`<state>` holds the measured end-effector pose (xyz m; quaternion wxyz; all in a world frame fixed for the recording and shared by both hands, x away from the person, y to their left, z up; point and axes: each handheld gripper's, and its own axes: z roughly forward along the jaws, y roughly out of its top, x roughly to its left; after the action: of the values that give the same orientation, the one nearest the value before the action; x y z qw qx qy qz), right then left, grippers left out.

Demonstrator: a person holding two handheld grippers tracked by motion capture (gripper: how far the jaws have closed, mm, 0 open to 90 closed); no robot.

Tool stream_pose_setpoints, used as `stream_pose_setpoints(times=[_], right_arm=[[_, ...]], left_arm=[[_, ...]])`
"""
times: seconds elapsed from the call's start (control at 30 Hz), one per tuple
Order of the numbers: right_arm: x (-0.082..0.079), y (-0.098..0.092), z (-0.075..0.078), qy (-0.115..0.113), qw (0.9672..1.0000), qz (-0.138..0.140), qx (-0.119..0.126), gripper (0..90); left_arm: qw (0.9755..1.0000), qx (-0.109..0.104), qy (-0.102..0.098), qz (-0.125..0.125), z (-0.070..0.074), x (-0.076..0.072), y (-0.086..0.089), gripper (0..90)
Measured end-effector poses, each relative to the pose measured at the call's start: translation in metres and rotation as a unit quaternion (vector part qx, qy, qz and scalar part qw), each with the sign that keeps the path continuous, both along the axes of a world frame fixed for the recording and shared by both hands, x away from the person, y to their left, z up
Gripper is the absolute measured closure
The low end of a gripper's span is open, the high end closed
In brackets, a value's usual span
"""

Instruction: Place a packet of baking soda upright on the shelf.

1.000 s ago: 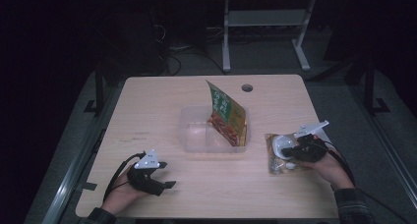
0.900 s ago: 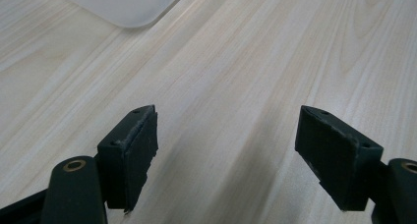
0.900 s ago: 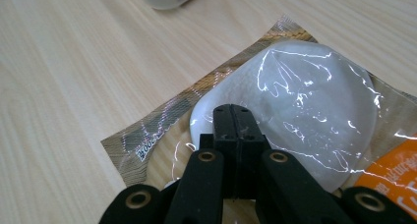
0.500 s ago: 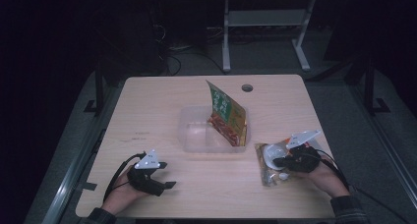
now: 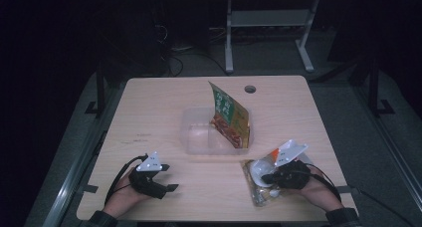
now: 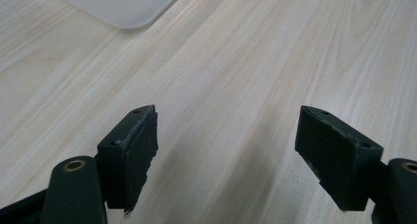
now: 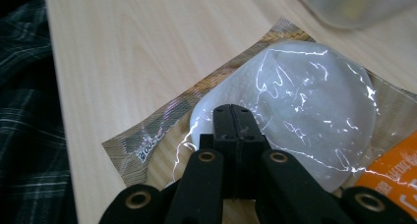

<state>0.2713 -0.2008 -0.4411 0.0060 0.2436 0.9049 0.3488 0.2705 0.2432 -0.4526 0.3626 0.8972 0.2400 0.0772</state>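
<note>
My right tongs are clenched, jaws pressed flat together over the clear-wrapped white bun packet, which lies on the worktop near its right front corner, just this side of the clear plastic tub with the green pouch leaning in it. Whether the wrapper film is pinched between them I cannot tell (it looks more like pressing). My left tongs rest released over bare wood. The risk I see: the slick film slips free, or the packet skids off the near edge.
</note>
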Motion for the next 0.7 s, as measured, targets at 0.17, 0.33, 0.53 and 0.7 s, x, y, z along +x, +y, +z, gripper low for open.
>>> stream_pose_setpoints(times=[0.17, 0.33, 0.53, 0.7], right_arm=[[-0.006, 0.02, -0.001, -0.002, 0.9997, 0.026, 0.006, 90.0], [-0.007, 0.035, -0.001, -0.009, 0.9987, 0.05, 0.005, 90.0], [-0.009, 0.057, -0.001, -0.026, 0.997, 0.072, 0.004, 90.0], [-0.01, 0.076, -0.002, -0.033, 0.9952, 0.091, 0.009, 90.0]], left_arm=[[1.0, 0.001, 0.003, 0.0, 0.0, 0.0, -0.001, 23.6], [1.0, -0.001, 0.005, 0.001, -0.001, 0.0, -0.002, 23.6], [1.0, -0.002, 0.004, 0.001, -0.001, 0.0, -0.002, 23.6], [1.0, -0.001, 0.004, 0.001, 0.0, 0.0, -0.002, 23.6]])
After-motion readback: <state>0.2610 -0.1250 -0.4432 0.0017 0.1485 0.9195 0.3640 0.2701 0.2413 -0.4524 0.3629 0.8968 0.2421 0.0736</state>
